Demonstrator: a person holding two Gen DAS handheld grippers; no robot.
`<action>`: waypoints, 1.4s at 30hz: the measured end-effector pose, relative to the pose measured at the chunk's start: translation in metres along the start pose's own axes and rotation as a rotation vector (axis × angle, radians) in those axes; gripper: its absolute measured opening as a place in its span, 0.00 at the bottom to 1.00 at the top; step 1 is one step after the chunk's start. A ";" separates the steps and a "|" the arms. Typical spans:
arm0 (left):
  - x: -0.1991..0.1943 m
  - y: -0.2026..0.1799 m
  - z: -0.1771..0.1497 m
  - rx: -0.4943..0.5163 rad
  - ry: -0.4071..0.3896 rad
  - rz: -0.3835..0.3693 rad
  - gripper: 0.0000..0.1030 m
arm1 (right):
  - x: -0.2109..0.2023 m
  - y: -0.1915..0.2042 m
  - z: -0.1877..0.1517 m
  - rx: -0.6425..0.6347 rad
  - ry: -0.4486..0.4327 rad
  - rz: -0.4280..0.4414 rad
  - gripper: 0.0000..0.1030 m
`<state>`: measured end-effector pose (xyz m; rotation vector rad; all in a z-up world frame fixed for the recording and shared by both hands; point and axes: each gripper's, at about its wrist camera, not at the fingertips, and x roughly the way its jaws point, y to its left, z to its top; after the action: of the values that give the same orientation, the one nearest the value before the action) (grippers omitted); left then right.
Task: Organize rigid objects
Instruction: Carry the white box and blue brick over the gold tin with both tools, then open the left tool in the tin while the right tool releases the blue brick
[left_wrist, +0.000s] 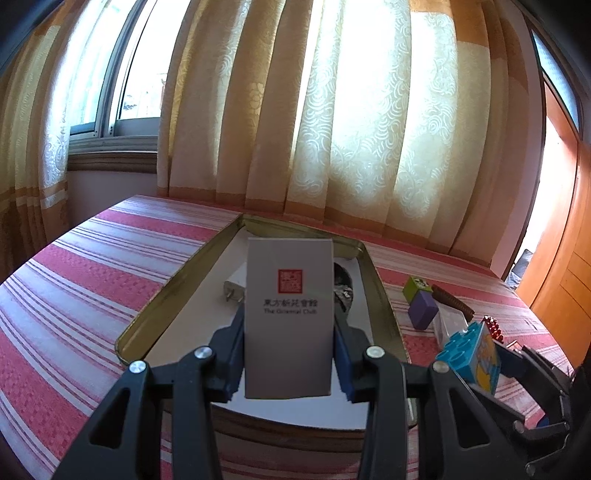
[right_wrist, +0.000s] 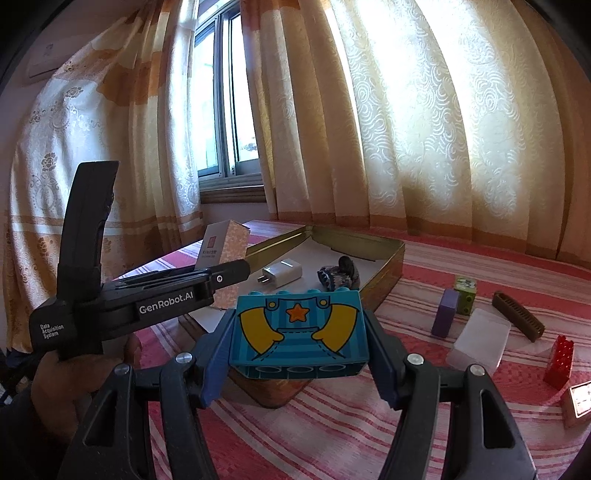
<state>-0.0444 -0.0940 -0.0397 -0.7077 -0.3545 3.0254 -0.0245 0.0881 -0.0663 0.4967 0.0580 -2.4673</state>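
The left gripper (left_wrist: 290, 354) clamped a grey carton (left_wrist: 289, 317) upright above the near end of the open metal tin (left_wrist: 173, 291), where a white charger (left_wrist: 234, 286) and a dark object, possibly metal, lay. The right gripper (right_wrist: 299, 347) gripped a blue toy brick (right_wrist: 297, 332) over the tin's near-right corner. Striped cloth (right_wrist: 332, 424) lay clear nearby; small blocks (right_wrist: 447, 314) crowded farther right.

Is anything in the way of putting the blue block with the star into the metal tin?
Partly. The left claw and its grey box hang over the tin's near left end. A white charger and a dark bundle lie inside. The blue block could probably go in the bare far part.
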 end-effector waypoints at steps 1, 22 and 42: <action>0.001 0.000 0.000 0.001 0.004 -0.001 0.39 | 0.002 -0.001 0.000 0.006 0.007 0.005 0.65; 0.035 0.004 0.035 0.093 0.104 0.032 0.39 | 0.055 -0.016 0.059 -0.034 0.095 -0.008 0.65; 0.058 0.010 0.030 0.149 0.207 0.137 0.67 | 0.123 -0.032 0.055 0.001 0.247 -0.006 0.74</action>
<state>-0.1092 -0.1067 -0.0408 -1.0598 -0.0777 3.0207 -0.1525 0.0366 -0.0627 0.7999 0.1588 -2.3988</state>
